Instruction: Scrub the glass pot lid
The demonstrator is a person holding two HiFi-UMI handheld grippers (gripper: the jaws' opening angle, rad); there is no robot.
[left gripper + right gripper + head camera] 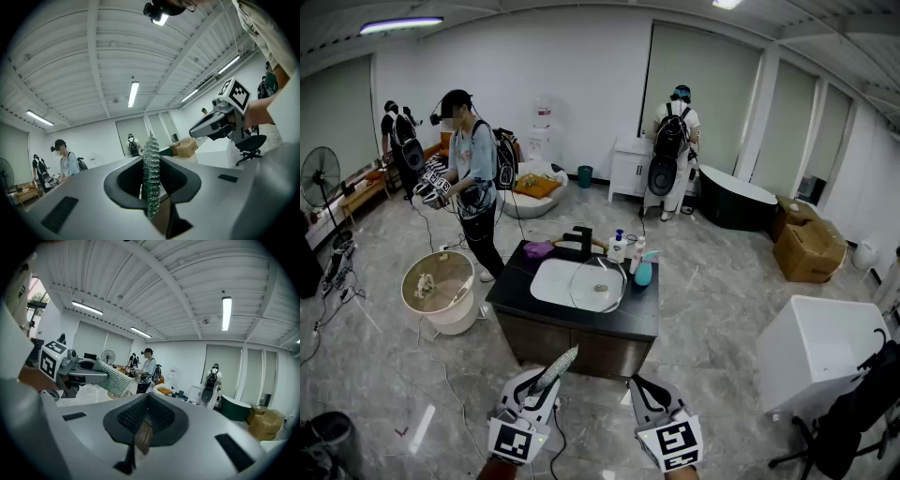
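The glass pot lid (598, 286) lies in the white basin (553, 281) of a black-topped sink counter (642, 314), well ahead of both grippers. My left gripper (546, 380) is held low in front of the counter, shut on a silver wire-mesh scrubber (556, 367). In the left gripper view the scrubber (151, 173) stands edge-on, clamped between the shut jaws of the left gripper (151, 187). My right gripper (639, 385) is beside it, shut with nothing in it. The right gripper (146, 413) shows closed jaws, with the left gripper (70, 371) and scrubber (112, 378) off to its left.
A black faucet (583, 239), bottles (623, 247), a teal bottle (644, 273) and a purple thing (537, 248) stand on the counter. A round tub (441, 286) sits left of it, a white box (820, 352) and black chair (853, 412) right. People stand behind.
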